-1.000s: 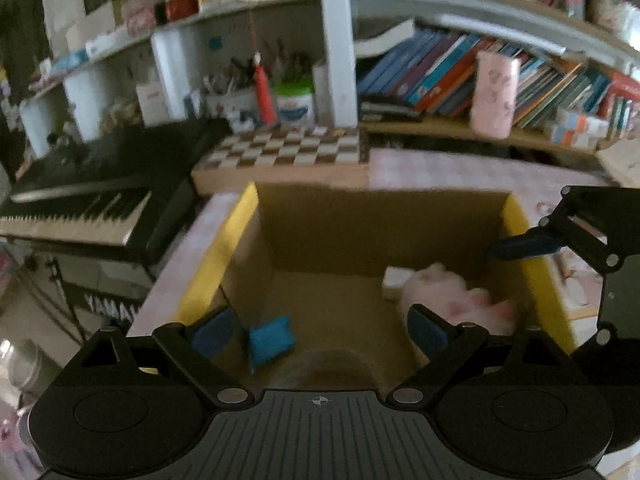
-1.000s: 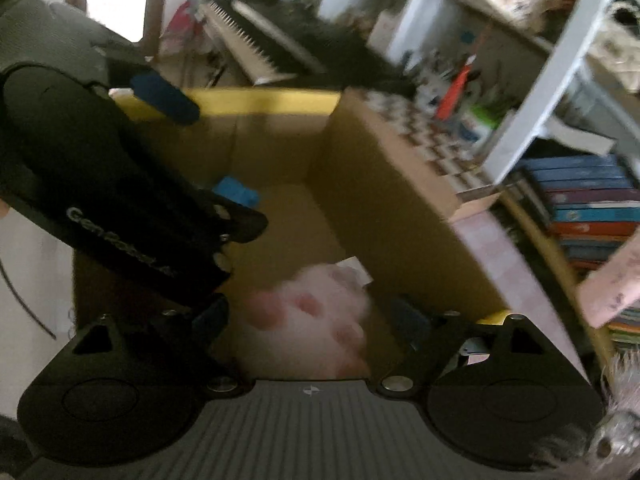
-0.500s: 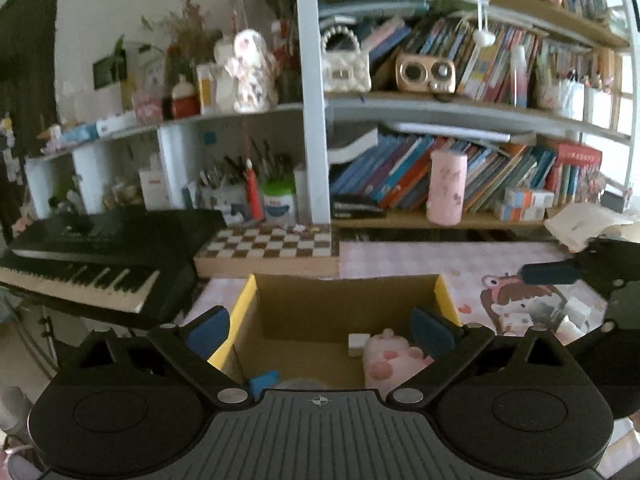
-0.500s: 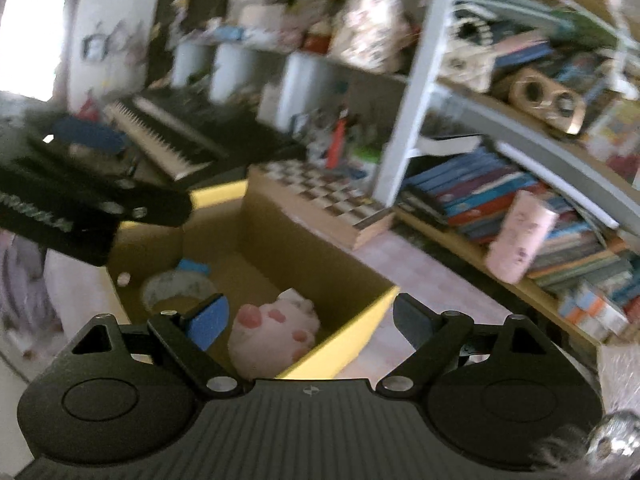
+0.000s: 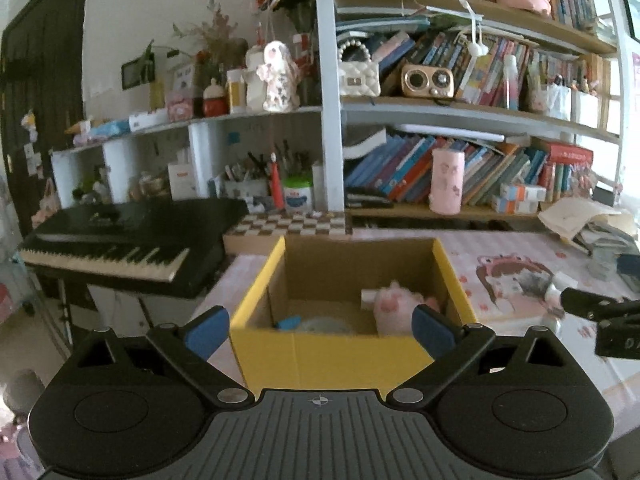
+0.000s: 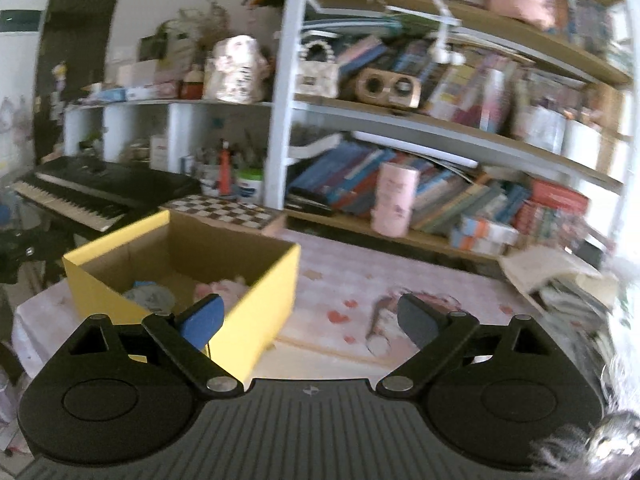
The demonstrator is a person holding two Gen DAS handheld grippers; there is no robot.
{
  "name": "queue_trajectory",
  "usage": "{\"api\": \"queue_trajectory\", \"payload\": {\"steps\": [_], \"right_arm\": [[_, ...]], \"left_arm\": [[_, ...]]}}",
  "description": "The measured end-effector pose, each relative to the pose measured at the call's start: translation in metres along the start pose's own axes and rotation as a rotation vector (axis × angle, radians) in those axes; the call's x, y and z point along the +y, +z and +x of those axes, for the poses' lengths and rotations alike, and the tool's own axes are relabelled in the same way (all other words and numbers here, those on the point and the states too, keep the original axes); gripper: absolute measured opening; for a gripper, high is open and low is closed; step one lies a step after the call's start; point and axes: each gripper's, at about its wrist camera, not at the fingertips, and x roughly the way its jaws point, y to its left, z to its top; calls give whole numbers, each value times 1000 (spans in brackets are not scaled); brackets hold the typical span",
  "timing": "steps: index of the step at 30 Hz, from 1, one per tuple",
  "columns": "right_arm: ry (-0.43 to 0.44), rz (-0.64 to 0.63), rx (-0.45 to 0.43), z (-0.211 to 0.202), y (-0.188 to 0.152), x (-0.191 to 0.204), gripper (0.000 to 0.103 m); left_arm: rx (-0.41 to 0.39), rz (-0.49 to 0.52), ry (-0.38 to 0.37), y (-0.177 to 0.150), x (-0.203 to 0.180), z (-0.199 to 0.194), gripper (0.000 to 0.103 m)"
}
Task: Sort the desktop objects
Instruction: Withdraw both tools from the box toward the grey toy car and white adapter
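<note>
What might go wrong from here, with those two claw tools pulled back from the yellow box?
The yellow box sits near the desk's left corner, close to the keyboard; a careless reach back in could nudge it toward the edge. The left gripper and right gripper are both open and empty. The right gripper's jaws have just been opening further, nothing between them. The small fluffy item on the mat could get knocked by its finger close beside it.

one yellow box (image 5: 332, 354), one pink plush paw (image 5: 394, 304), one keyboard (image 5: 120, 240), one chessboard (image 5: 288, 226)
</note>
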Motion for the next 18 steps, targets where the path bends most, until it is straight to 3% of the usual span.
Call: {"api": "queue_trajectory", "payload": {"steps": [12,18], "right_arm": [[-167,124,66,-55,-57,1,93],[-208,149,108,-74,-81,12,94]], "left_arm": [[32,-20,-32,-43,1,-35,100],[48,-4,-71,-59,-7,-45,100]]}}
